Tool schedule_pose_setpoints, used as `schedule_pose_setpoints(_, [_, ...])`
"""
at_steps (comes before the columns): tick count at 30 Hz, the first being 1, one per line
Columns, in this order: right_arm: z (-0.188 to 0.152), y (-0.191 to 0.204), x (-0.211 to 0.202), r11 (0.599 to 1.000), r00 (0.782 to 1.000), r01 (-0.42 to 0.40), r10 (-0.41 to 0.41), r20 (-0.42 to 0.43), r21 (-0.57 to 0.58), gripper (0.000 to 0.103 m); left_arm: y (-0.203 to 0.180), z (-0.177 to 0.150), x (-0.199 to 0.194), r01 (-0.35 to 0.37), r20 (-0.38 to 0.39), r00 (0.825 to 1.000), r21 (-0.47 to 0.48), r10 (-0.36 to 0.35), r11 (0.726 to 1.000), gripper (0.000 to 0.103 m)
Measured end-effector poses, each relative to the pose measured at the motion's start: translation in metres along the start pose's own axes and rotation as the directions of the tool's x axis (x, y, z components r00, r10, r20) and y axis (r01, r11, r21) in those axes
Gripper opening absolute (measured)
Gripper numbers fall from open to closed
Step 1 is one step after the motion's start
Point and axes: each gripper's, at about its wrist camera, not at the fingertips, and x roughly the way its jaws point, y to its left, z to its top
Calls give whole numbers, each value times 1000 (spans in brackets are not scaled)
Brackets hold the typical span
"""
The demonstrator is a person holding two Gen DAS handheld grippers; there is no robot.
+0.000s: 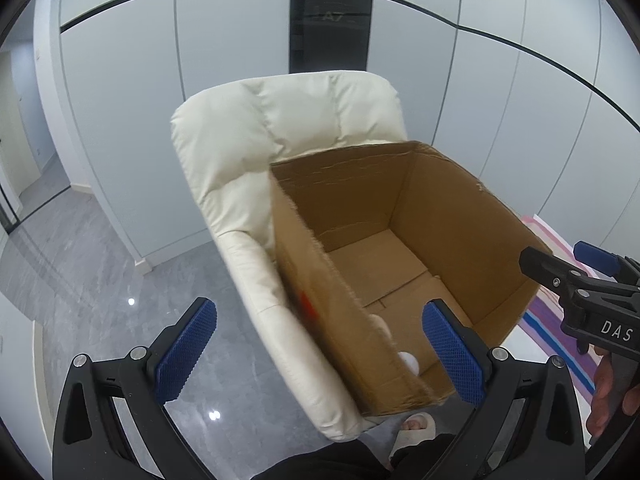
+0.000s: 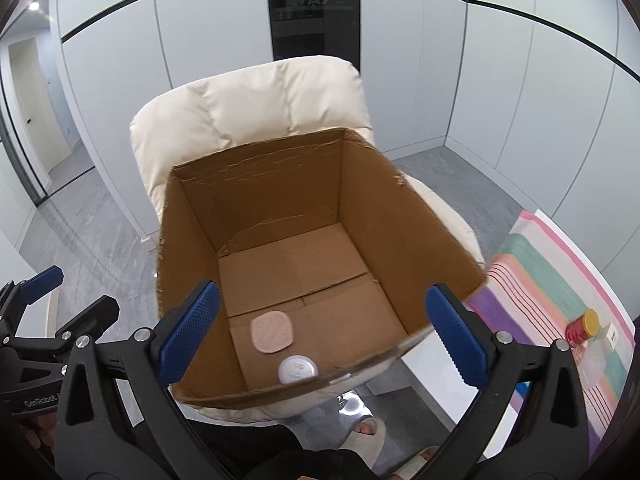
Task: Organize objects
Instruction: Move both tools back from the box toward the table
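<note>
The cardboard box (image 2: 320,216) sits open on the cream armchair (image 2: 248,96); it looks light but flexible, best held by its rim. Inside lie a pink pad (image 2: 272,332) and a white jar (image 2: 298,369), small, probably light, graspable across their edges. Left gripper (image 1: 320,356) and right gripper (image 2: 324,340) hover with jaws wide apart, holding nothing.

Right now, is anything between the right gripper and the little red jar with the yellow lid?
Nothing visible blocks it. The open right gripper hangs over the cardboard box; the red jar sits off right on the striped cloth.
</note>
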Motion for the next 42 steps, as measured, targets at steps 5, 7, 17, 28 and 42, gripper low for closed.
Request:
schedule_pose_setpoints(5, [-4,-24,-7,999,1000,26,-26,4,24,103,-17,3,6,6,-6,1000,14,-6,1000,103])
schedule_pose_setpoints(7, [-6,-34,-9,999,999,37,-38,4,37,103,-26,4,7,13,-4,1000,19,-13,1000,103])
schedule_pose_setpoints(17, [-15,-77,-23,992,996,91,-92,4,88,103,-67,10,13,55,-1,998,73,-55,996,103])
schedule_pose_setpoints(28, [-26,-119,-37,979,989,146,-148,2,139,103,-113,13,17,108,-3,994,126,-109,986,103])
schedule_pose_setpoints(42, [-48,-175,-63,951,974,223,-225,-15,214,103,-176,11,16,180,-10,983,200,-182,963,103])
